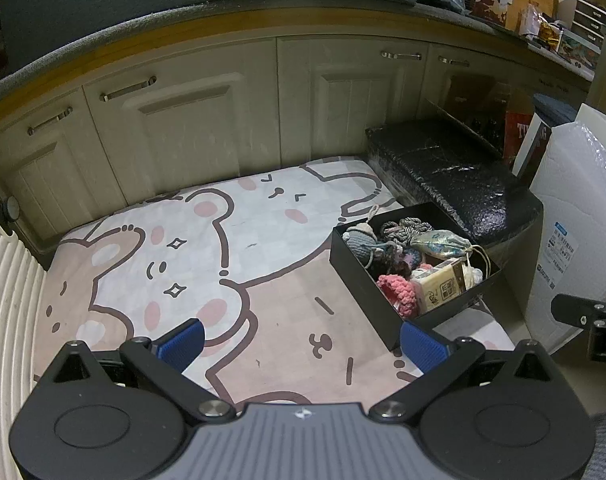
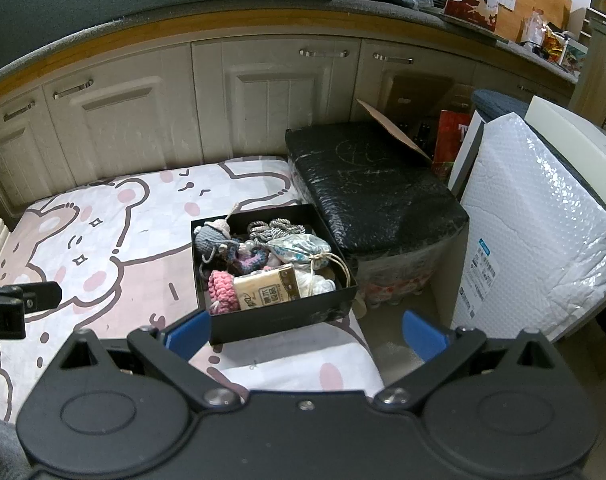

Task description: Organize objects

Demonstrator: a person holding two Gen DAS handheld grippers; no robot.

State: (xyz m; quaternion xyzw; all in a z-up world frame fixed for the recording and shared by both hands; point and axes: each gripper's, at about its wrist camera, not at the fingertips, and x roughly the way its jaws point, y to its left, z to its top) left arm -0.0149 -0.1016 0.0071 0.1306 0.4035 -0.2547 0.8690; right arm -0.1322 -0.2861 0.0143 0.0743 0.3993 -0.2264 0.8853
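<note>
1. the left gripper (image 1: 301, 344) is held wide open above the cartoon-bear mat (image 1: 207, 248); nothing is gripped between its blue pads (image 1: 185, 340).
2. the right gripper (image 2: 305, 334) is likewise spread wide, with nothing held; its left pad is seen just in front of the black box's near wall.
3. the black box (image 2: 279, 320) is set on the right part of the mat, near the mat's right edge, and is filled with small things.
4. inside it, a pink crocheted piece (image 2: 223, 290) is lodged at the near left corner, with a tan tissue pack (image 2: 269, 286) touching it on the right.
5. a grey knitted toy (image 2: 211, 238) is placed at the far left corner, a coil of grey-and-white cord (image 2: 273, 228) at the far side, and a patterned drawstring pouch (image 2: 299, 250) towards the right.
6. just beside the box, on the right, a black wrapped bundle (image 2: 367, 196) is seen, and a white bubble-wrapped parcel (image 2: 535, 216) beyond it.
7. pale cabinet doors (image 1: 191, 120) are lined up behind the mat.
</note>
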